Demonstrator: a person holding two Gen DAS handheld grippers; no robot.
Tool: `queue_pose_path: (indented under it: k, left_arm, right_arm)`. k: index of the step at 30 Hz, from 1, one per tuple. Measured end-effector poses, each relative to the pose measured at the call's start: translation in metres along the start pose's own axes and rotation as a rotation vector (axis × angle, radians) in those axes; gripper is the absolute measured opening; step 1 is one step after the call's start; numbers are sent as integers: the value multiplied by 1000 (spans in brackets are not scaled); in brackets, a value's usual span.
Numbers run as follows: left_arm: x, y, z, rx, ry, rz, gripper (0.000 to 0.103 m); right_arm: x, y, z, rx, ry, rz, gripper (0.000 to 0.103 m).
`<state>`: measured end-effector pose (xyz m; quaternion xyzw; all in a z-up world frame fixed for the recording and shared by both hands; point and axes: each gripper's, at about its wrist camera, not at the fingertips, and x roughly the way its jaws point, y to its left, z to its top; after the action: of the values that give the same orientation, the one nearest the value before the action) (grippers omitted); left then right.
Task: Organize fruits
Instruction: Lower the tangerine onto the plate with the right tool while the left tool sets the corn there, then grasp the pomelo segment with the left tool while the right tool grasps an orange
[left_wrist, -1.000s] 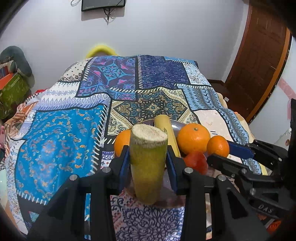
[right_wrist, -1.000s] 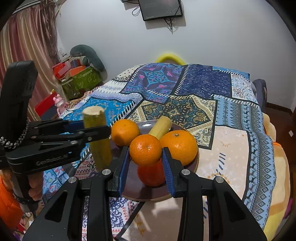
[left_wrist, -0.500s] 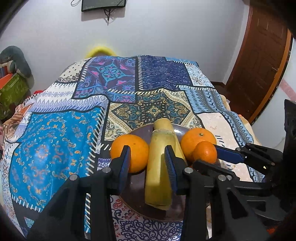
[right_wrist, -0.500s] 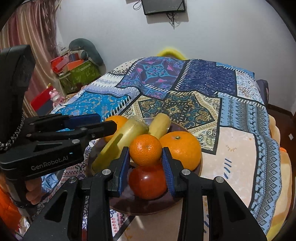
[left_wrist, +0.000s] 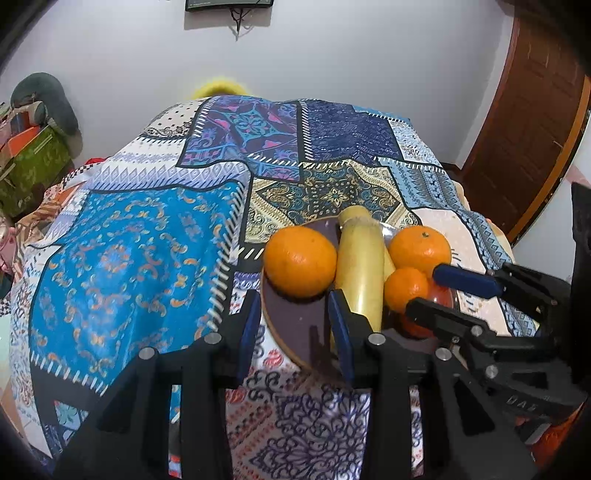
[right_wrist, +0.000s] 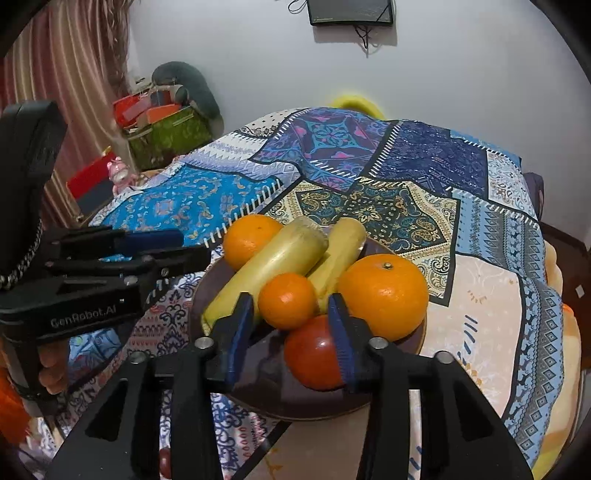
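Now both pieces are down: my left hand-held gripper (left_wrist: 291, 325) has let go of the stalk (left_wrist: 360, 266) and stands apart, empty, while the right hand-held gripper (right_wrist: 291, 328) is opening off the small orange (right_wrist: 287, 301). Both lie on the plate (right_wrist: 258, 376) atop the bed, stalk pale yellow-green, orange glossy.

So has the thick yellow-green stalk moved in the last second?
Yes. The stalk went from upright beside the plate to lying on it, between the left orange and the other stalk.
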<state>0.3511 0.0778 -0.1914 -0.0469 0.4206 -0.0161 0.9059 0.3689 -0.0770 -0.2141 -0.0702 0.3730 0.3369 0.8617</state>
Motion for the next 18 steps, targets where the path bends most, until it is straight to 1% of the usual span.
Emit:
queue_pose_path:
  k: [4, 9, 11, 15, 17, 18]
  left_arm:
    - [-10, 2, -7, -1, 3, 6, 38]
    - [-31, -3, -16, 15, -5, 9, 38]
    - [-42, -7, -20, 21, -14, 7, 42]
    - [-67, -16, -27, 36, -36, 1, 46]
    - [-78, -20, -30, 38, -42, -5, 51]
    - [-86, -23, -32, 41, -47, -8, 52]
  right_arm:
    - [-5, 0, 0, 16, 0, -9, 44]
    - [-24, -3, -2, 51, -9, -21, 44]
    - [-36, -4, -4, 62, -19, -32, 44]
    - [-64, -2, -8, 80, -43, -54, 44]
    - [-78, 1, -10, 82, -56, -68, 44]
    - [-84, 3, -11, 81, -63, -75, 44]
